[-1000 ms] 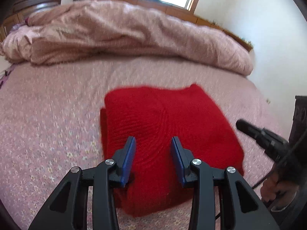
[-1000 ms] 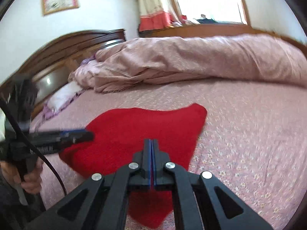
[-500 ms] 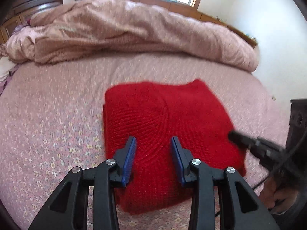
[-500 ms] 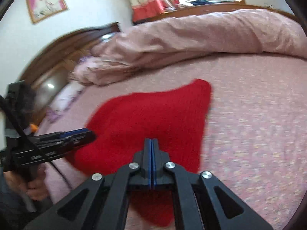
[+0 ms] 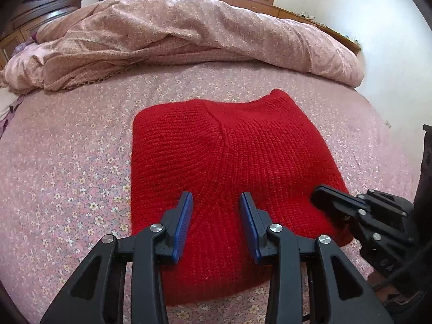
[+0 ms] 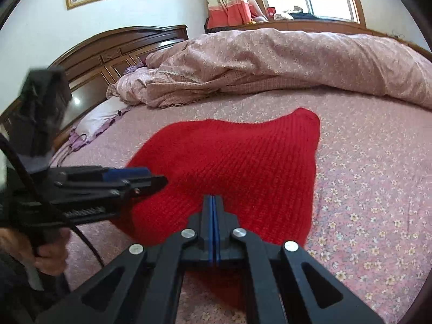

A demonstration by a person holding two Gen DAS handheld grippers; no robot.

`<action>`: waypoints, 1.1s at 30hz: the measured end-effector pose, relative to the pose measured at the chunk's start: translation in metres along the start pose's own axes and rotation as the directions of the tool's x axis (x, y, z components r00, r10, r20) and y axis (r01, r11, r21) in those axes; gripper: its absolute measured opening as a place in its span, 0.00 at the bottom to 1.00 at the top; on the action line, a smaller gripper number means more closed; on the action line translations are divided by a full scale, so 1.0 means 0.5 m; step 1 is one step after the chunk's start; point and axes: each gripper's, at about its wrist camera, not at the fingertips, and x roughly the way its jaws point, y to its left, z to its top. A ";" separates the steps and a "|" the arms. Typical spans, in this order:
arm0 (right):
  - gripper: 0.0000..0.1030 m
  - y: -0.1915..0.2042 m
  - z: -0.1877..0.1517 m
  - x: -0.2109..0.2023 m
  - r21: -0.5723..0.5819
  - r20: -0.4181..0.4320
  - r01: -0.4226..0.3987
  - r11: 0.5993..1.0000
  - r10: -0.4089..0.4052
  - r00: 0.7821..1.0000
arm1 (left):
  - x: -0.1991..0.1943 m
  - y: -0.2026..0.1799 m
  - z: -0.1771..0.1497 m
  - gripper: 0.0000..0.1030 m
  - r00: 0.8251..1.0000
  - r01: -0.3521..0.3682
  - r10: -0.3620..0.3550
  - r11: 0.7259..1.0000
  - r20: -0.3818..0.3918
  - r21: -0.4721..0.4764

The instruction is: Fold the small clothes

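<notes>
A red knitted garment [image 5: 229, 162] lies folded in a rough square on the flowered bedsheet [image 5: 67, 167]. In the left wrist view my left gripper [image 5: 216, 198] hovers over its near edge, open, with nothing between the blue pads [image 5: 183, 218]. My right gripper [image 6: 212, 198] is shut and empty, pointing down at the garment [image 6: 243, 162] over its near right part. From the left wrist view the right gripper [image 5: 322, 198] sits at the garment's right near corner. The right wrist view shows the left gripper [image 6: 151, 181] at the left, over the garment's near left side.
A crumpled pink duvet [image 5: 189, 35] is heaped across the far side of the bed. A dark wooden headboard [image 6: 113, 51] and a pillow [image 6: 100, 116] are to the left. A hand [image 6: 51, 253] holds the left gripper's handle, a cable trailing below it.
The right gripper has come in and down over the garment's right near corner, still shut. The left gripper has stayed open in about the same spot.
</notes>
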 end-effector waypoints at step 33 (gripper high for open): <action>0.70 -0.244 -0.020 0.017 0.524 -0.066 -0.161 0.837 0.228 0.971 | 0.067 0.200 -0.026 0.93 0.965 0.225 -0.255 0.926 -0.060 -0.304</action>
